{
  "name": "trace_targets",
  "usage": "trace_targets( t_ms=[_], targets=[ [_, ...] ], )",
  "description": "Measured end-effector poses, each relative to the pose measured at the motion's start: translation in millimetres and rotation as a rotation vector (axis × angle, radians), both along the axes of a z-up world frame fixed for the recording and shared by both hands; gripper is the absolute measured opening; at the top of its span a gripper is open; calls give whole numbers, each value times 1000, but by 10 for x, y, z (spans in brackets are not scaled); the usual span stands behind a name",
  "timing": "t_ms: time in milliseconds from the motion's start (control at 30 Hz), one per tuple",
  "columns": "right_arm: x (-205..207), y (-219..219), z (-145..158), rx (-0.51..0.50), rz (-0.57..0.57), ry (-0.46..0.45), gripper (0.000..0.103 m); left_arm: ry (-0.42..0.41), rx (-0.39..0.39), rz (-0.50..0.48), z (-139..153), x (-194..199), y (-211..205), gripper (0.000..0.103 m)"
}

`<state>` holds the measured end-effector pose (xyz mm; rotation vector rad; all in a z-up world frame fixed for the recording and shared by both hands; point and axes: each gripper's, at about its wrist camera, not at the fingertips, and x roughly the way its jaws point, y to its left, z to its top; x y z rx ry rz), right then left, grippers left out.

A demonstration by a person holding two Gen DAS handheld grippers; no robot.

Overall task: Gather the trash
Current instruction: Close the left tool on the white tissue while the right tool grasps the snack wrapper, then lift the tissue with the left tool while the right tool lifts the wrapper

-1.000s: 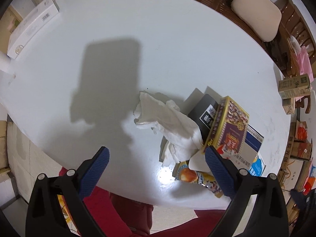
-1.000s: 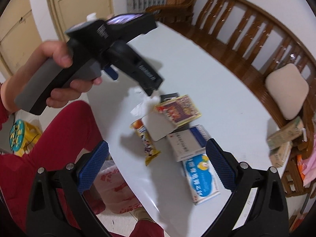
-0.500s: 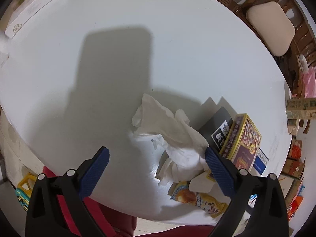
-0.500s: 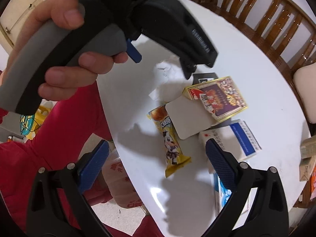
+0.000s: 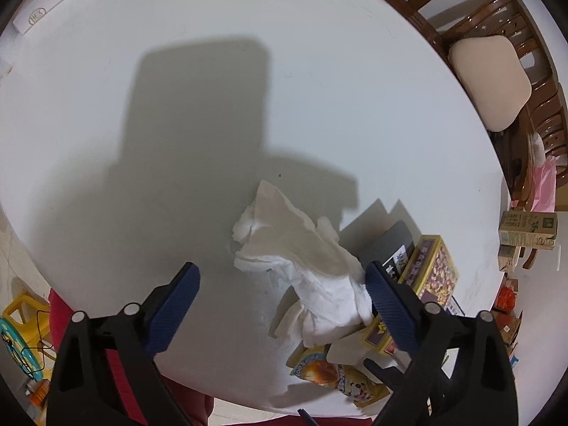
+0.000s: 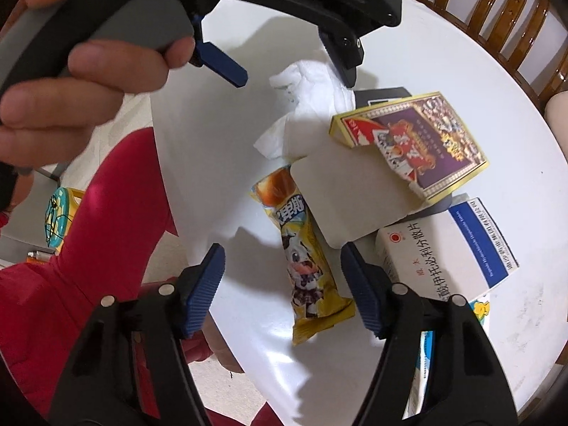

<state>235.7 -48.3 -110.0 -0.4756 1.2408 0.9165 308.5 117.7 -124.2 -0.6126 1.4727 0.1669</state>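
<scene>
A crumpled white tissue (image 5: 312,266) lies on the white round table (image 5: 319,88). My left gripper (image 5: 282,277) points down over it. Its jaws are closing with the tissue between them, close against the right finger, and the pads do not press it. The right wrist view shows a yellow snack wrapper (image 6: 305,266) lying flat near the table's edge. My right gripper (image 6: 283,254) straddles it. Those jaws are closing too, with gaps on both sides of the wrapper. In the same view a hand holds the left gripper (image 6: 284,67) above the tissue (image 6: 312,85).
Beside the tissue lie a yellow and purple box (image 6: 419,142), a white card (image 6: 351,198), a black box (image 5: 394,248) and a white medicine box (image 6: 443,252). A wooden bench with a cushion (image 5: 490,78) curves behind the table. The person's red clothing (image 6: 88,248) is at the near edge.
Both grippers have come down closer to the table. The right one now sits over the snack wrapper with narrower jaws. The left one has shifted toward the tissue and narrowed slightly.
</scene>
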Motion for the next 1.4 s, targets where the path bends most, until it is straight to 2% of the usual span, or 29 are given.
trace_targets(
  t_ms=[133,233,333,400,467,567,700,833,933,1000,1167,1400],
  targets=[
    [-2,-6,-47,0,-3,3,65,-14,13,-1,-4,-14,53,78],
    [-3,-30,-54,-3,-13,-16,57,-19,11,9,-8,-3,77,72],
    [43,-75,-45,2,-40,-18,49,-30,-11,5,35,-3,79,62],
    [47,-90,-48,-1,-51,-25,43,-29,-18,4,40,4,38,50],
    [52,-121,-51,-16,-63,-47,31,-33,-18,-3,51,5,42,46],
    [61,-126,-60,-30,-66,-64,29,-51,-14,-26,102,36,2,34],
    [14,-94,-72,-50,-69,-95,26,-65,9,-68,196,-3,-72,30],
    [-19,-59,-88,-46,-91,-80,20,-91,-12,-104,201,-54,-73,30],
    [-52,-64,-102,-53,-112,-74,19,-94,-13,-118,176,-50,-26,30],
    [-61,-76,-83,-54,-121,-73,19,-100,-16,-131,186,-67,-35,24],
    [-123,-105,-29,-52,-143,-76,18,-113,-8,-153,220,-114,-35,19],
    [-189,-245,109,-34,-194,-85,17,-178,17,-188,312,-243,-17,19]
  ],
)
